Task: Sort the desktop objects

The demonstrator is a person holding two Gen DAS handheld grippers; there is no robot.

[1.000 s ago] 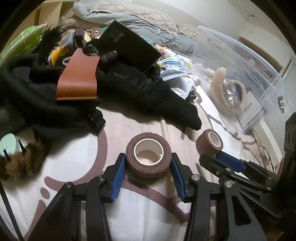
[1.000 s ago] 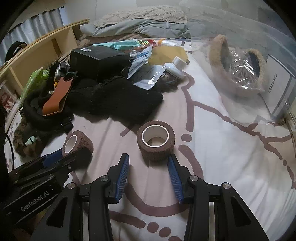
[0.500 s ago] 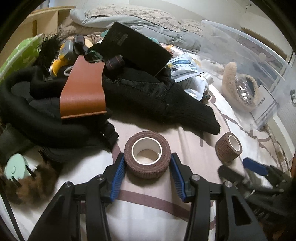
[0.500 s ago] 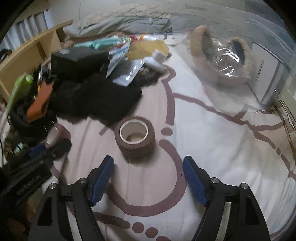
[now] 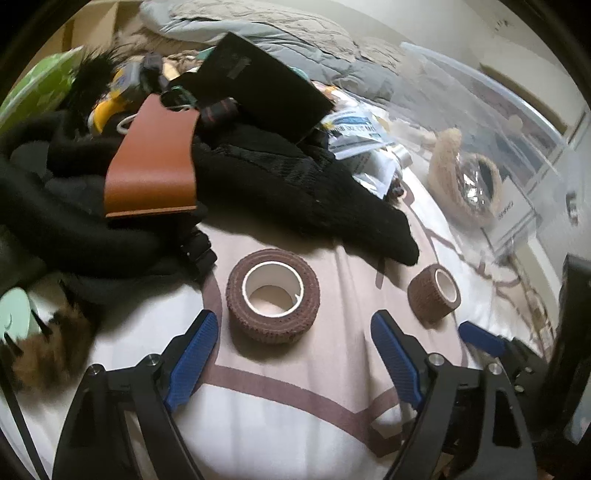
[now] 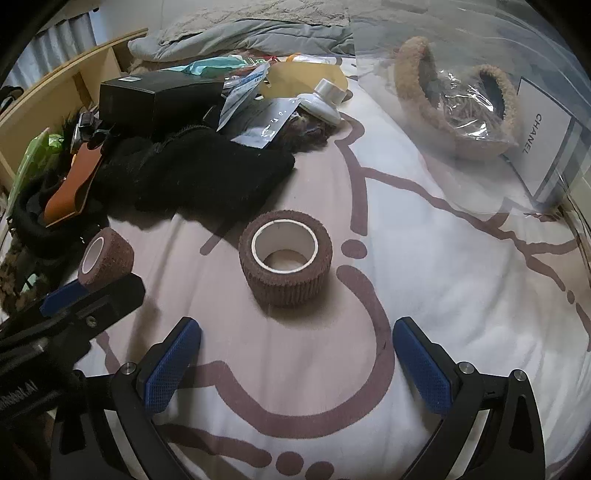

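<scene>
Two brown bandage rolls stand on the patterned bedsheet (image 6: pixel 424 240), each on its end with the white core facing up. Left tongs (image 5: pixel 295 354) are opening, their blue pads set wide on either side of the near roll (image 5: pixel 273 300) and clear of it, so nothing is gripped. Right tongs (image 6: pixel 295 363) are opening too, pads spread well apart, and the other roll (image 6: pixel 283 257) sits just ahead of them, untouched and free on the sheet. In the left wrist view that second roll shows to the right of the first, tilted in the fisheye, with a blue pad of the right tongs just below it. In the right wrist view the near roll appears at far left, just beyond the black arm of the left tongs.

Behind the rolls lies a heap of things: a black knitted garment (image 6: pixel 207 173), a brown leather strap (image 5: pixel 151 166), a black box (image 6: pixel 159 96), loose plastic packets (image 6: pixel 255 110) and a small white bottle (image 6: pixel 325 99). A clear plastic bin (image 6: pixel 480 44) stands at the right, with a furry tan item (image 6: pixel 454 107) wrapped in film and a white card inside it. A grey quilt (image 6: pixel 258 33) lies at the far end of the bed
</scene>
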